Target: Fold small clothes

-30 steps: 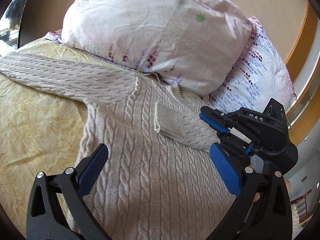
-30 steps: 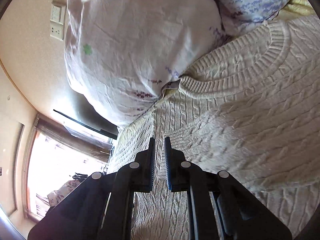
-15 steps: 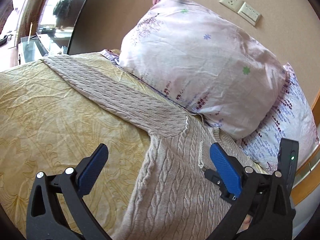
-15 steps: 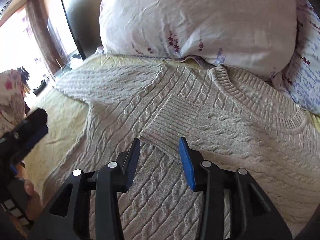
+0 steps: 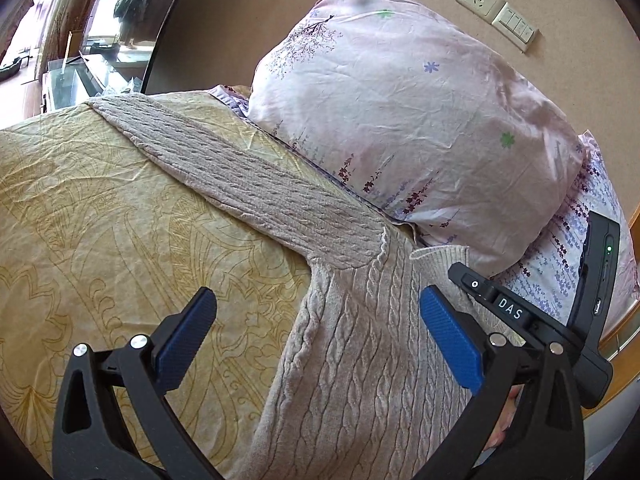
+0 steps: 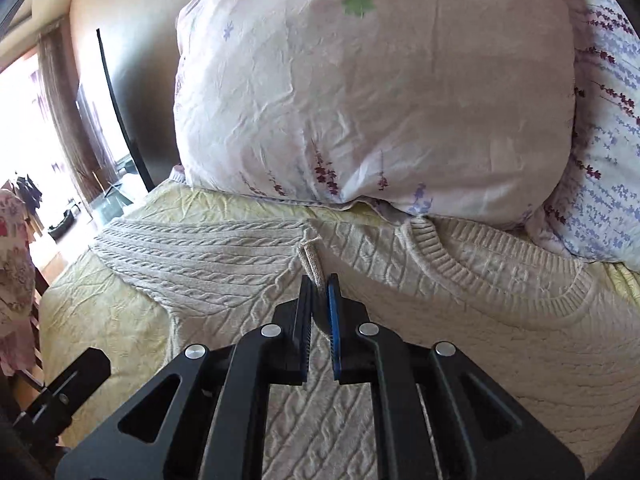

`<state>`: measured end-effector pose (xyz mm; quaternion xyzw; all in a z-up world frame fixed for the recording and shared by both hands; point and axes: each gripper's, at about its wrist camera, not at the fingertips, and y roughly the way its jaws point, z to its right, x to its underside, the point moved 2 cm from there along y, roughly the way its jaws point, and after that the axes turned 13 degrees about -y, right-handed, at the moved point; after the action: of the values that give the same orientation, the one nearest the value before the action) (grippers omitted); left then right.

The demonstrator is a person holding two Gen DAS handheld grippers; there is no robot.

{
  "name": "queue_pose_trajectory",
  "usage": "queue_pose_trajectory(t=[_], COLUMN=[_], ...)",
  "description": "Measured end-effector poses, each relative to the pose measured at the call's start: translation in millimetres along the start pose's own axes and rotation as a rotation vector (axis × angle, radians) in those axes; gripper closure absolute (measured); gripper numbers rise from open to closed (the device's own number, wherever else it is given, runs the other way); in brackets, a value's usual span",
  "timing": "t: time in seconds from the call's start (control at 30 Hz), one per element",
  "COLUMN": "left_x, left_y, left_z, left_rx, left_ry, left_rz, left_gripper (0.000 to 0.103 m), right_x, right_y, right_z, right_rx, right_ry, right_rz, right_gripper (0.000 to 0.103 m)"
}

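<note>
Lying flat on the yellow bedspread (image 5: 100, 220) below the pillow (image 5: 400, 120), the cable-knit sweater (image 5: 360, 360) looks soft, thick and limp. Your left gripper (image 5: 316, 336) hovers with jaws apart over its outstretched sleeve (image 5: 240, 176). Your right gripper (image 6: 320, 300), having just closed, pinches the folded-in cuff (image 6: 312, 260); take the free cuff.

My left tongs (image 5: 316, 344) gape wide over the beige cable-knit sweater (image 5: 360, 360); its sleeve (image 5: 240, 176) stretches ahead-left across the yellow patterned bedspread (image 5: 100, 220).
</note>
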<state>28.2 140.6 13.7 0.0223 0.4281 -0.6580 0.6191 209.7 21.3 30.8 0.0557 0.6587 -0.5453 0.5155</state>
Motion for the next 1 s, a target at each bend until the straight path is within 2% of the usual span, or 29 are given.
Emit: queue_pose_trajectory(t=[0.1,0.17,0.23,0.27,0.3,0.4,0.43,0.5,0.53,0.6,0.67,0.73,0.83,0.93,1.0], left_x=[0,1,3,4,4,9,10,13,14,16,19,21,25,29,32], left_y=[1,3,4,5,6,7,8,9,10,12,15,17,19,24,26], left_z=[0,2,5,6,8,13,15,19,21,24,26,29,32,35,37], left_rx=[0.002,0.006,0.01,0.015,0.021,0.038,0.043,0.054,0.058,0.067,0.07,0.073,0.081,0.088,0.091], left_ry=[0.0,0.007,0.02,0.027,0.034,0.064,0.075,0.093,0.099,0.112,0.124,0.137,0.154,0.172,0.186], left_rz=[-0.008,-0.019,-0.033,-0.04,-0.047,-0.068,-0.074,-0.088,-0.095,-0.113,-0.13,-0.143,-0.165,-0.196,-0.216], left_gripper=[0.002,0.002,0.002,0.002,0.002,0.002,0.002,0.002,0.002,0.002,0.002,0.002,0.002,0.002,0.002], right_x=[13,24,33,37,43,68,80,110,129,162,189,209,225,228,228], right_y=[18,22,15,4,-9,-53,-71,-99,-113,-137,-157,-167,-168,-164,-161], right_z=[-11,-11,-3,4,11,47,65,103,123,156,182,196,210,219,226], right_rx=[-0.022,-0.063,-0.134,-0.16,-0.178,-0.21,-0.216,-0.218,-0.22,-0.183,-0.061,0.011,0.057,0.115,0.124], right_ry=[-0.025,0.01,0.082,0.125,0.167,0.334,0.421,0.627,0.741,0.914,1.017,1.098,1.15,1.138,1.148], right_rz=[-0.088,-0.142,-0.142,-0.124,-0.102,-0.029,-0.004,0.033,0.056,0.089,0.079,0.066,0.103,0.125,0.14], right_gripper=[0.095,0.092,0.076,0.06,0.051,0.041,0.04,0.028,0.028,0.028,0.028,0.028,0.028,0.028,0.028])
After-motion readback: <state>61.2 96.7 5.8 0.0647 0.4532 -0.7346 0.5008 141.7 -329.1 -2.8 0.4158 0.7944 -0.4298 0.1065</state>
